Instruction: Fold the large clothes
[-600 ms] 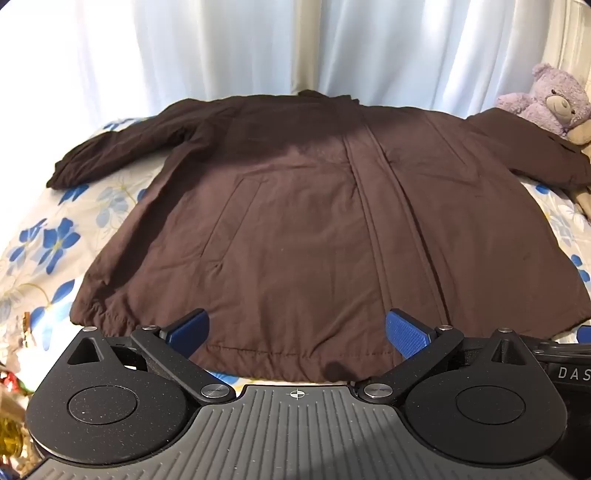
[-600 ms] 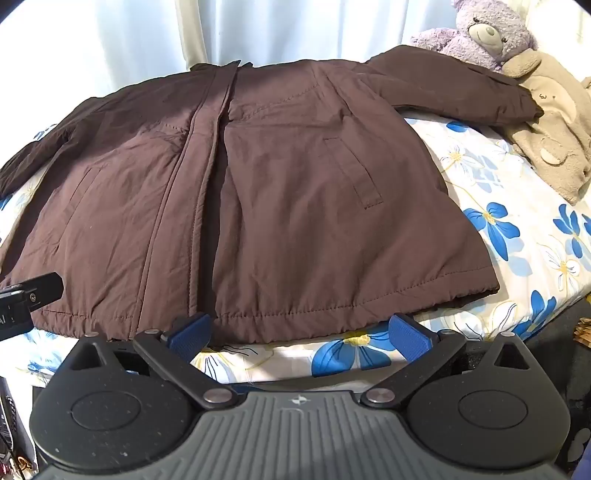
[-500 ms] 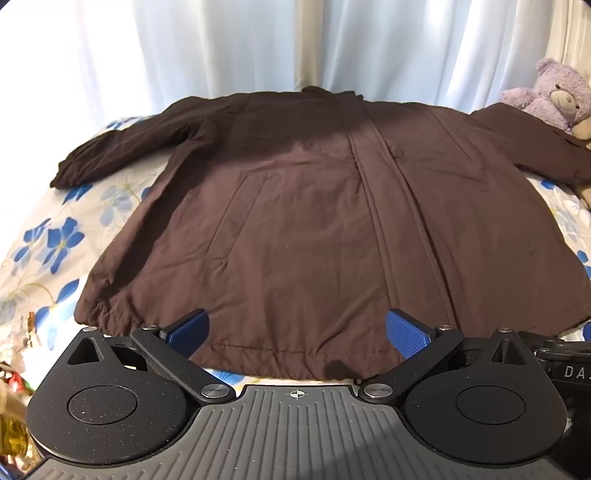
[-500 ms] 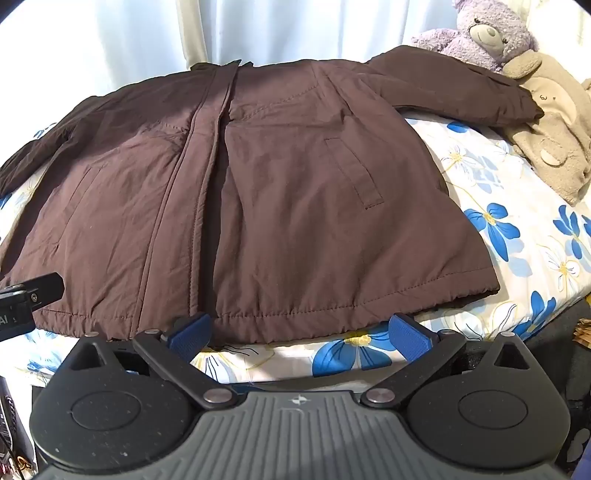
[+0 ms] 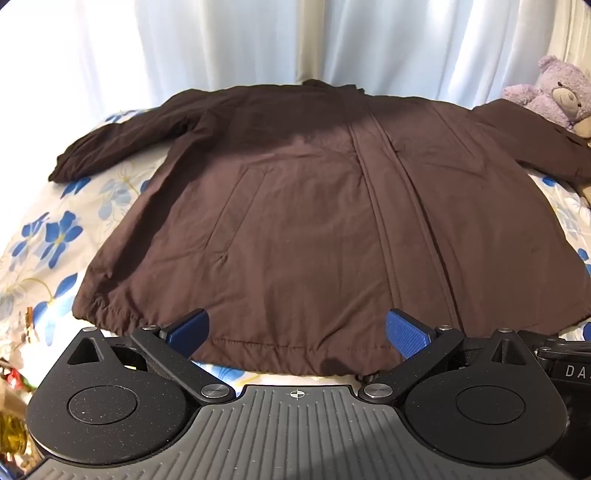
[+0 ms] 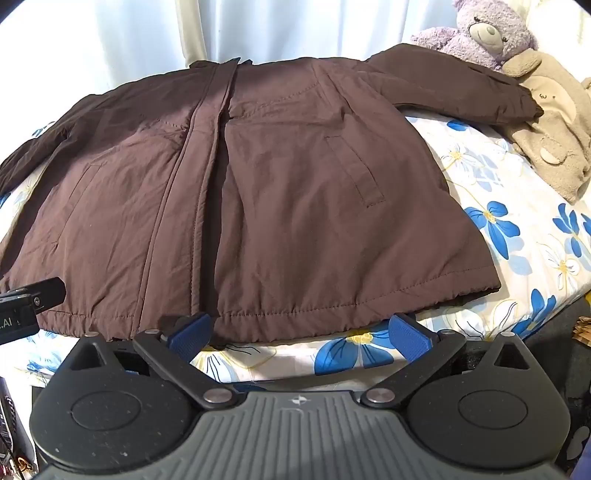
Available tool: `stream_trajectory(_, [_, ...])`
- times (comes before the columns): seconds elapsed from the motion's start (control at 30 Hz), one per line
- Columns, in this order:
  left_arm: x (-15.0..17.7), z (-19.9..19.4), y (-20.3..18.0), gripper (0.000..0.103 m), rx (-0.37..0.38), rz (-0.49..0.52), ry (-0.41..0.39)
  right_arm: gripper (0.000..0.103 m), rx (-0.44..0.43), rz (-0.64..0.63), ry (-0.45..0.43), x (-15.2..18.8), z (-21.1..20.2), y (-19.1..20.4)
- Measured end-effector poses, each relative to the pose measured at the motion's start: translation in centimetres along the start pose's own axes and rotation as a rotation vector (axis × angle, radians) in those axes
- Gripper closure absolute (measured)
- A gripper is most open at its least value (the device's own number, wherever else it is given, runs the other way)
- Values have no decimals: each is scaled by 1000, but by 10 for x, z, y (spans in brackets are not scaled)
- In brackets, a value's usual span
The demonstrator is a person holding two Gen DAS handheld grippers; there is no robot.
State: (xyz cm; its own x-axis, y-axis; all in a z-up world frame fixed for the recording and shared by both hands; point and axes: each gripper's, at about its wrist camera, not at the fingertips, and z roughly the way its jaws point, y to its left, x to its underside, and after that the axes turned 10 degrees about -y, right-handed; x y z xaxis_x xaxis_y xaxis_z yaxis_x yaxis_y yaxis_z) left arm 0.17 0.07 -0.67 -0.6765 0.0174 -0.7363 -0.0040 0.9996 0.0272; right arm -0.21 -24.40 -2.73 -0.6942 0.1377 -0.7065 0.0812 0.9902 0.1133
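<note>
Bed: floral sheet (image 6: 517, 236), white with blue flowers, under and ahead of both jaws.
Room: pale curtains (image 5: 258, 44) behind the bed.
Toys: purple teddy bear (image 6: 480, 29) and beige plush (image 6: 554, 122), far right of the jaws.
Jacket: dark brown jacket (image 5: 314, 206), flat, front up, closed, sleeves spread, hem nearest the jaws.
Left gripper (image 5: 297, 330): jaws wide apart, empty, over the hem.
Right gripper (image 6: 299, 334): jaws wide apart, empty, just short of the hem.

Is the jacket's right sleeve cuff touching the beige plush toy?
Touching. In the right wrist view the jacket sleeve cuff lies against the beige plush toy, with no sheet showing between them.
</note>
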Motion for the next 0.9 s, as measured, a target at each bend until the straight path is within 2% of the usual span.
stream_trajectory(0.9, [1, 0, 1, 0, -7, 3, 15, 1, -1, 4, 11, 2, 0, -1])
